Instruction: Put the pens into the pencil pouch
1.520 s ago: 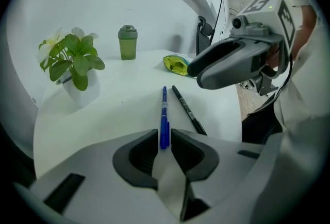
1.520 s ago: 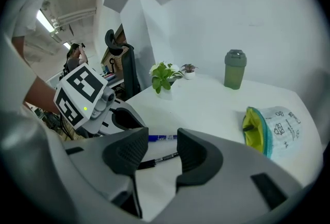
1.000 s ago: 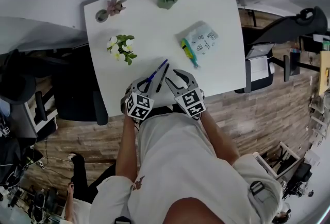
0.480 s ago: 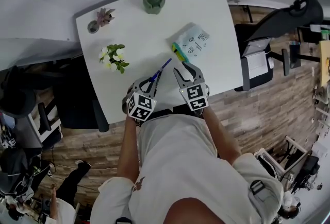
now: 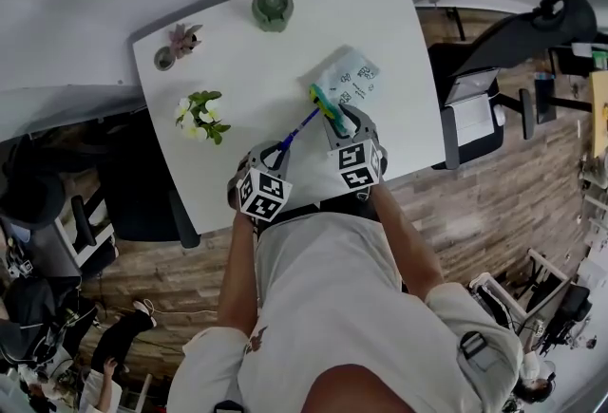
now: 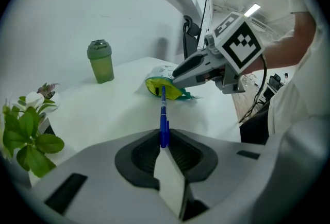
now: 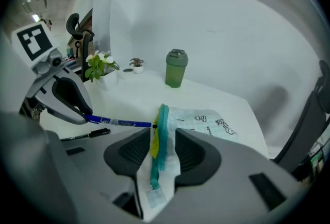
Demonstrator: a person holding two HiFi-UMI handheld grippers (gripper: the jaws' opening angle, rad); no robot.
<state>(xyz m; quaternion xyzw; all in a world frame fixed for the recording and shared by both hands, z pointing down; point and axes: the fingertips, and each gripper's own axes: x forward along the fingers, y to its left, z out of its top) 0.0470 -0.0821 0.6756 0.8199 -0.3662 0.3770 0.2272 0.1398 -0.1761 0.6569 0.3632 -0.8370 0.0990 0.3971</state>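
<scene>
A blue pen (image 6: 163,115) sticks out forward from my left gripper (image 6: 164,143), which is shut on its rear end. The pen's tip sits at the yellow-lined open mouth of the white printed pencil pouch (image 6: 165,84). My right gripper (image 7: 162,148) is closed on the pouch's (image 7: 206,120) teal zipper edge, with lining and fabric filling the space between the pads. In the head view both grippers, left (image 5: 275,150) and right (image 5: 344,122), are side by side at the table's near edge, the pen (image 5: 296,129) slanting toward the pouch (image 5: 353,77). A black pen (image 7: 85,135) lies on the table beside the pouch.
On the white table (image 5: 247,69) stand a green bottle (image 5: 273,8) at the far side, a white-flowered plant (image 5: 199,112) at the left and a small potted plant (image 5: 178,41) in the far left corner. Chairs stand beyond both sides of the table.
Both grippers moved away from me toward the pouch. The right gripper came from the table's near edge onto the pouch's zipper edge; the blue pen's tip came up to the pouch mouth.
</scene>
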